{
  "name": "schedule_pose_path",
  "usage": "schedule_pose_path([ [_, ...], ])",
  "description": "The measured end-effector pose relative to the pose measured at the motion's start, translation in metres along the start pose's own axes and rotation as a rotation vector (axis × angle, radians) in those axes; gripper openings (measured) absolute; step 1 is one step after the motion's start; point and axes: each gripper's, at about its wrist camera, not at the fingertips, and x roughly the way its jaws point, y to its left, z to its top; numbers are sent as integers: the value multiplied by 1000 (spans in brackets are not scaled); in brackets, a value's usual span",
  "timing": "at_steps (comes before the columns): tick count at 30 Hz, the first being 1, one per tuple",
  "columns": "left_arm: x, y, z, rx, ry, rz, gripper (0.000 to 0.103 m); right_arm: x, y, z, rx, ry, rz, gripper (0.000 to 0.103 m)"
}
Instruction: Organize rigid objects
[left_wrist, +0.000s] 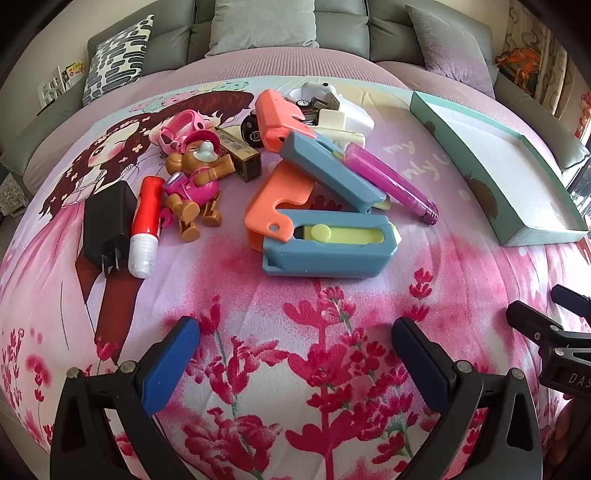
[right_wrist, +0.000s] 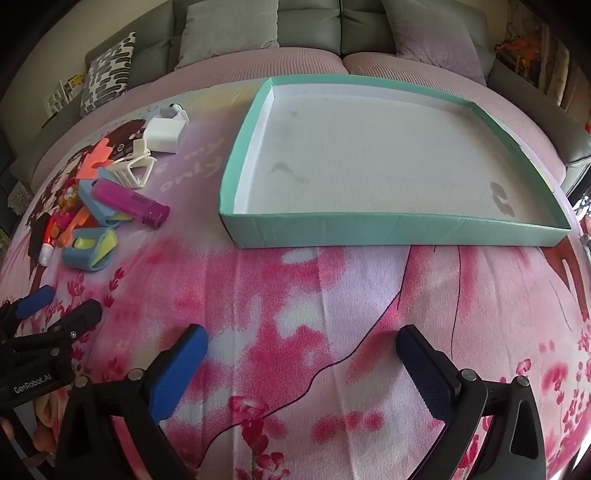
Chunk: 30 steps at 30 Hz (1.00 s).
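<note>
The cloth (left_wrist: 295, 332) is pink and lilac, printed with magenta flower sprigs and a brown-haired cartoon girl. The tray (right_wrist: 369, 229) at right is teal outside, white inside. In the pile at left: two slate-blue cases (left_wrist: 325, 247) with yellow sliders, salmon-orange pieces (left_wrist: 273, 199), a magenta tube (left_wrist: 391, 181), a brown toy dog (left_wrist: 195, 184) in hot pink, a red-and-white stick (left_wrist: 146, 225), a black charger (left_wrist: 107, 225). Far behind, a grey sofa (left_wrist: 343, 33) holds a black-and-cream patterned cushion (left_wrist: 118, 59). The fingers (left_wrist: 170, 365) have blue pads on black.
</note>
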Motion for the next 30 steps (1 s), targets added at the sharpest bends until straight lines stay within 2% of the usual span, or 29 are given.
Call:
schedule_pose_path([
  [9,-4,-1,-6,-1,-29,2,103,0,0,0,1,1,1,103],
  [30,-5,1,-8,2,-31,-1,103,0,0,0,1,1,1,103],
])
